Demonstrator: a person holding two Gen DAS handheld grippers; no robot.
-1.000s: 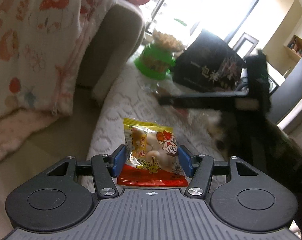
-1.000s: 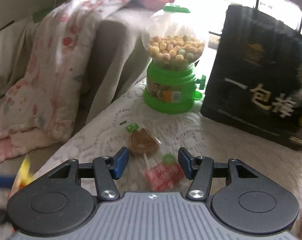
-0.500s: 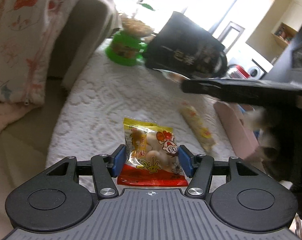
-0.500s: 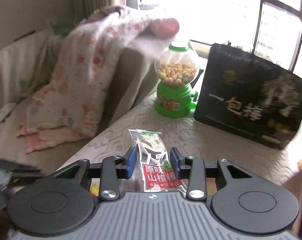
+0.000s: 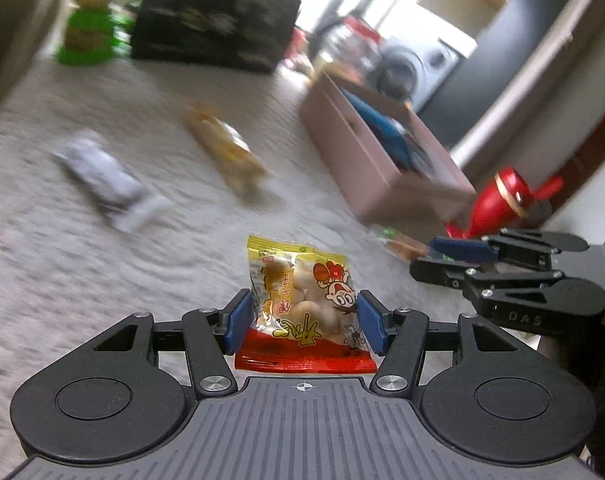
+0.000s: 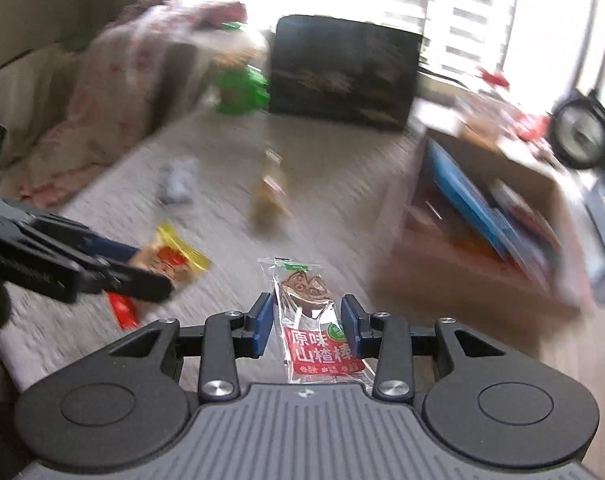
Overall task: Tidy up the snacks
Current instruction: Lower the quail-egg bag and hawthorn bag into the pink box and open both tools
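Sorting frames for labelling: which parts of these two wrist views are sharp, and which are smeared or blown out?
Left wrist view: the yellow snack packet in the left gripper is crisp; the table snacks and pink box are motion-blurred. Right wrist view: the hawthorn lollipop packet in the right gripper is sharp, the background streaked, the window overexposed.

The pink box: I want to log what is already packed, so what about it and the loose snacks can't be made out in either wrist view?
- Pink box, left wrist view: its contents are smeared; only something blue shows.
- Same box, right wrist view: motion blur smears it and its near wall hides the bottom.
- Grey packet and yellow packet: print unreadable through blur.
- Lace cloth: pattern streaked.
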